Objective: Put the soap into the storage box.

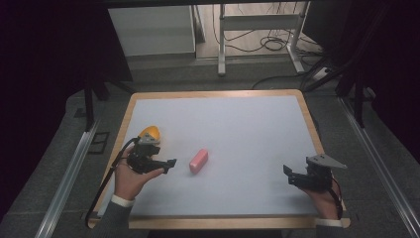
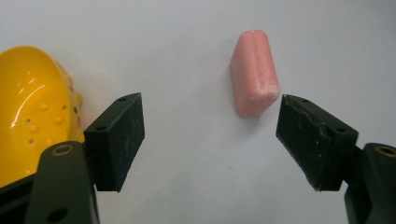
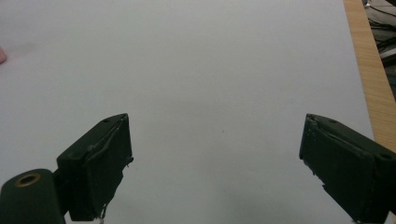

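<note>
At the near edge of the table [image 1: 148,94] a person's two hands come in, one gripper in each. The left hand [image 1: 130,173] has its wrist bent so the left gripper [image 1: 171,163] aims across the white mat toward the middle; its jaws stand wide apart with nothing between them. The right gripper [image 1: 287,173] sits near the right edge, its jaws also spread wide over bare mat and empty, with the grey plate [image 1: 324,161] showing on top. Just beyond the left gripper's jaws lies one pink block [image 1: 198,160], flat on the mat, a little left of the table's centre. From above, its long axis runs from near to far, tilted slightly to the right at the far end. In the left gripper view the pink block [image 2: 253,72] lies just ahead of the open jaws, nearer the right-hand one, not touched by either. Behind the left gripper, toward the table's left edge, there is one yellow object [image 1: 149,133], rounded and glossy, with small dots on it. Past the table, cables [image 1: 270,43] trail over the floor.
</note>
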The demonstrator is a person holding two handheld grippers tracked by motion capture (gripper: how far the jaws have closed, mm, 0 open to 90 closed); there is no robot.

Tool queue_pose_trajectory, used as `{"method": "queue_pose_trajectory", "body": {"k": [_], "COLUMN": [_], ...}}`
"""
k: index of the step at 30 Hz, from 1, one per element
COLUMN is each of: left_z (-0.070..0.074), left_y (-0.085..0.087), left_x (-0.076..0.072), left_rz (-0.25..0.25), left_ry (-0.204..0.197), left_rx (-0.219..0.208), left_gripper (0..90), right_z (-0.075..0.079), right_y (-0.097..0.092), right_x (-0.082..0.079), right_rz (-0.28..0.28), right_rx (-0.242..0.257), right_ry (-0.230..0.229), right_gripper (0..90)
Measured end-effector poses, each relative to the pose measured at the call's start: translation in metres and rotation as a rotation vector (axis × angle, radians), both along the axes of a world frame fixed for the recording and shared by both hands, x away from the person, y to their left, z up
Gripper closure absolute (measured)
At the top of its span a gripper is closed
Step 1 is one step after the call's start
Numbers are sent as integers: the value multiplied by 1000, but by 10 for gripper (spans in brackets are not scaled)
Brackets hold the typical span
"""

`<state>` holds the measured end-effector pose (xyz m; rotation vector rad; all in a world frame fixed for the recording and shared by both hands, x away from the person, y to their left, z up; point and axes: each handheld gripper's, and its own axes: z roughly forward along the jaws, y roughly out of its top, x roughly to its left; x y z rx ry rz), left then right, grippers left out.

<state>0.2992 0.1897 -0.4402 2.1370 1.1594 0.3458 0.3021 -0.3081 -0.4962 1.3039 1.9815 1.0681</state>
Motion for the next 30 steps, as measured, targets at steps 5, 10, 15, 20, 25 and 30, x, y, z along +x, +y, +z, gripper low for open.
{"method": "queue_pose_trajectory", "body": {"k": [5, 10, 15, 20, 25, 30], "left_z": [2, 4, 6, 7, 6, 6], "left_y": [-11, -19, -27, -33, -42, -55], "left_x": [4, 8, 11, 14, 18, 25], "left_rz": [-17, -36, -48, -65, -76, -98], "left_ry": [-2, -1, 2, 4, 13, 20], "left_rx": [14, 17, 31, 45, 46, 61], "left_gripper": [239, 238, 238, 238, 238, 239], "right_z": [1, 0, 0, 0, -1, -2], "right_y": [0, -1, -2, 0, 1, 2], "right_x": [0, 0, 0, -1, 0, 0], "right_rz": [2, 2, 2, 6, 6, 4], "right_rx": [2, -3, 0, -6, -14, -16], "right_ry": [-1, 1, -1, -1, 2, 4], "right_gripper": [90, 90, 90, 90, 89, 90]}}
